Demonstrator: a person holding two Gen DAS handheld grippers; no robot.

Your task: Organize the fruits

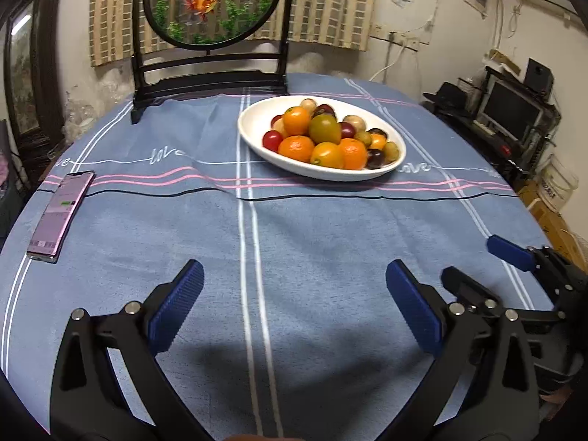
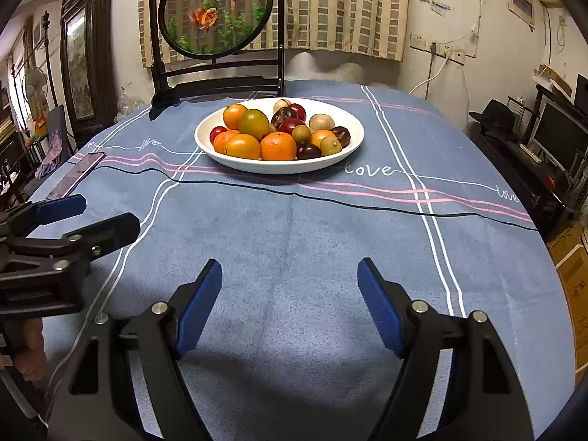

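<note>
Fruit (image 1: 316, 136) in white dish (image 1: 257, 117), well beyond both empty, wide-spread tools (image 1: 294, 279).

- A phone (image 1: 60, 217) lies flat on the worktop's blue striped cloth (image 1: 312, 228), ahead and left of the left hand-held gripper.
- A round goldfish screen (image 2: 217, 11) in a dark stand rises at the worktop's far edge.
- A monitor (image 1: 509, 110) sits far right.
</note>
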